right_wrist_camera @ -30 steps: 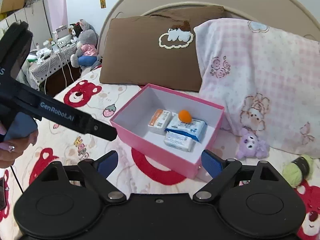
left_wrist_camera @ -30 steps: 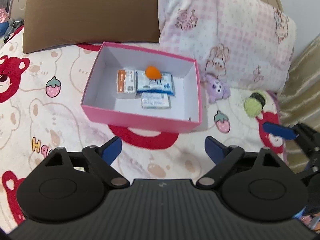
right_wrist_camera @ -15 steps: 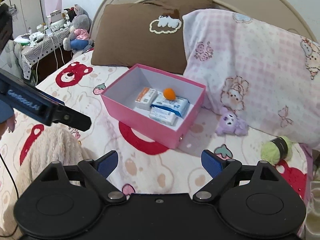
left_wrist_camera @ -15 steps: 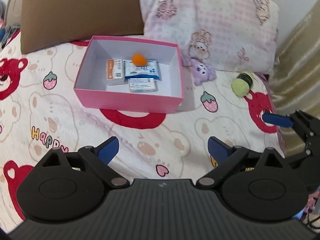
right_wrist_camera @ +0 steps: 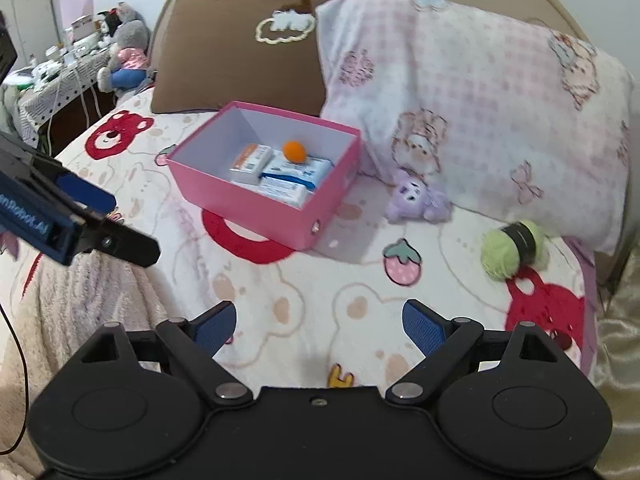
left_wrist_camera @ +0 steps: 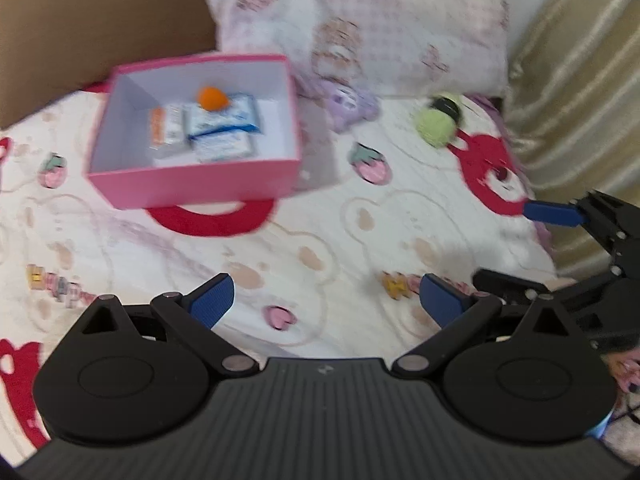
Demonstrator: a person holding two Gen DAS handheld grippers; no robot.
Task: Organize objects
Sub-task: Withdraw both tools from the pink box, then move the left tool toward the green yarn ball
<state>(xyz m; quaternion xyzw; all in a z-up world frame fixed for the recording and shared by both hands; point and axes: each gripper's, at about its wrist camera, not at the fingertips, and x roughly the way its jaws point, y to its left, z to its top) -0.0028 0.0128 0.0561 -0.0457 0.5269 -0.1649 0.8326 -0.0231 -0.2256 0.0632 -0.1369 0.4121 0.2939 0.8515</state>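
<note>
Both claws are hanging empty above the bed (right_wrist_camera: 304, 280): the right claw (right_wrist_camera: 319, 326) is standing wide with nothing between its blue pads, and the left claw (left_wrist_camera: 325, 300) is spreading its jaws wider, also around nothing. Two loose things are lying outside the pink box (right_wrist_camera: 240, 200), which is already holding three small packets and an orange ball (right_wrist_camera: 295, 150). Ahead and to the right of the right claw, a green yarn ball (right_wrist_camera: 512, 249) is lying near the bed's right edge, its dark band crossing it. Between yarn and box, a purple plush toy (right_wrist_camera: 418, 202) is lying against the pink checked pillow (right_wrist_camera: 480, 120). Judging by position, the right claw is the nearer to both.
</note>
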